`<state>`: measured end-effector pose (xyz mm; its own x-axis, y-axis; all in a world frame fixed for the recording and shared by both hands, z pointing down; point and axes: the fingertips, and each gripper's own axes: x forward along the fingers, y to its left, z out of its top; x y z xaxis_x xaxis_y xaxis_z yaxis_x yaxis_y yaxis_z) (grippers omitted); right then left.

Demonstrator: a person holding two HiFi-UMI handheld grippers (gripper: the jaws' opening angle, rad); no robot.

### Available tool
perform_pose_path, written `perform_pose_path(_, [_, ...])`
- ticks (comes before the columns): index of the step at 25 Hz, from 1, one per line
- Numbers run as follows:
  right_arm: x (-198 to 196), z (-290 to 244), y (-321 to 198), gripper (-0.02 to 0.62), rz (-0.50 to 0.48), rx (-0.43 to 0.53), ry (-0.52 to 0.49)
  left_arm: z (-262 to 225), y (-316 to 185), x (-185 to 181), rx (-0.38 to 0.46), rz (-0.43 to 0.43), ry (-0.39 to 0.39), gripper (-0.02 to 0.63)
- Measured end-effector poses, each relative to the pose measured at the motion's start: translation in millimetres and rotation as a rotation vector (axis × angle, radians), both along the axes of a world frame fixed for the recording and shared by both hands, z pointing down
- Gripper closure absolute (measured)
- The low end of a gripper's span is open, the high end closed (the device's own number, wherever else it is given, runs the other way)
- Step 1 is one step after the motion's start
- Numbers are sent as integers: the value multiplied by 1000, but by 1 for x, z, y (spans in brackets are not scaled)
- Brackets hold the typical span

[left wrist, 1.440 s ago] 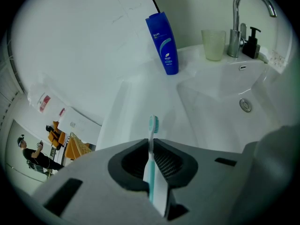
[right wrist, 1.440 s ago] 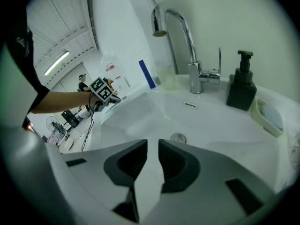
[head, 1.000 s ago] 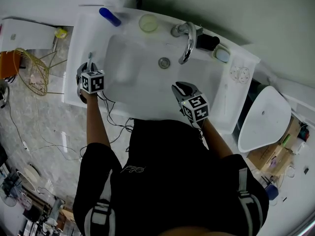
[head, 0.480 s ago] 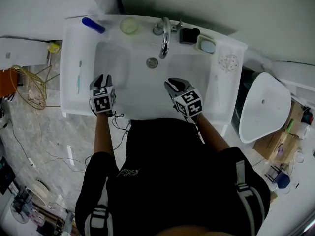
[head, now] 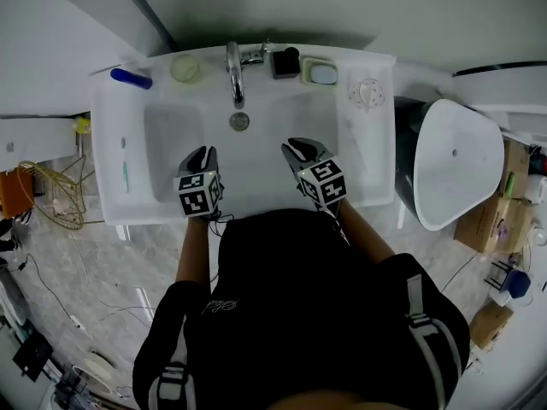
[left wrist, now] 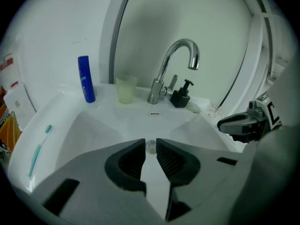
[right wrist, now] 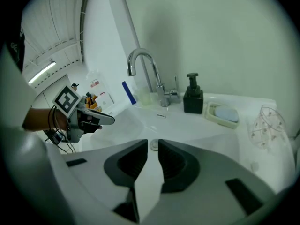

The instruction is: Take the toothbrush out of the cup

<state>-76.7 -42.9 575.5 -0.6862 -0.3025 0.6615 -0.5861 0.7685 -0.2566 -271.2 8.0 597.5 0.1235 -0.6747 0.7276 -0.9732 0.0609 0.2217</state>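
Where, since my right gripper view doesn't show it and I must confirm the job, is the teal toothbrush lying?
Observer: The teal toothbrush lies flat on the left ledge of the white sink.
Operator: Anything left in the pale translucent cup?
Observer: In the head view the cup looks empty.
Operator: Is the left gripper holding anything?
Observer: No. Its jaws have just been closing, a narrow gap remains, and nothing is between them.

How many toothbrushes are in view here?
1. The toothbrush lies flat on the left ledge of the sink, apart from the cup at the back; none shows in the cup.
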Motion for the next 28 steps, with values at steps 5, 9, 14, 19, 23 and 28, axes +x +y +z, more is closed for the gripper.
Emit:
perform_pose_path(5, [17, -38, -28, 573, 84, 145, -33, -60, -25, 18, 170, 38, -41, 603])
perform_pose_path(9, [18, -87, -51, 588, 128, 266, -93, -107, -43, 33, 297, 52, -4, 603])
perform_pose_path(14, [15, -159, -70, 589, 167, 397, -225, -166, -60, 41, 441, 42, -4, 604])
perform_pose_path(19, [21, -225, -82, 589, 202, 529, -300, -233, -74, 42, 586, 44, -64, 604])
perform_pose_path(23, [29, -262, -87, 589, 225, 625, -317, -279, -85, 47, 689, 62, -110, 604])
perform_pose_path(28, [34, -293, -87, 589, 222, 712, -327, -310, -90, 61, 765, 94, -153, 604])
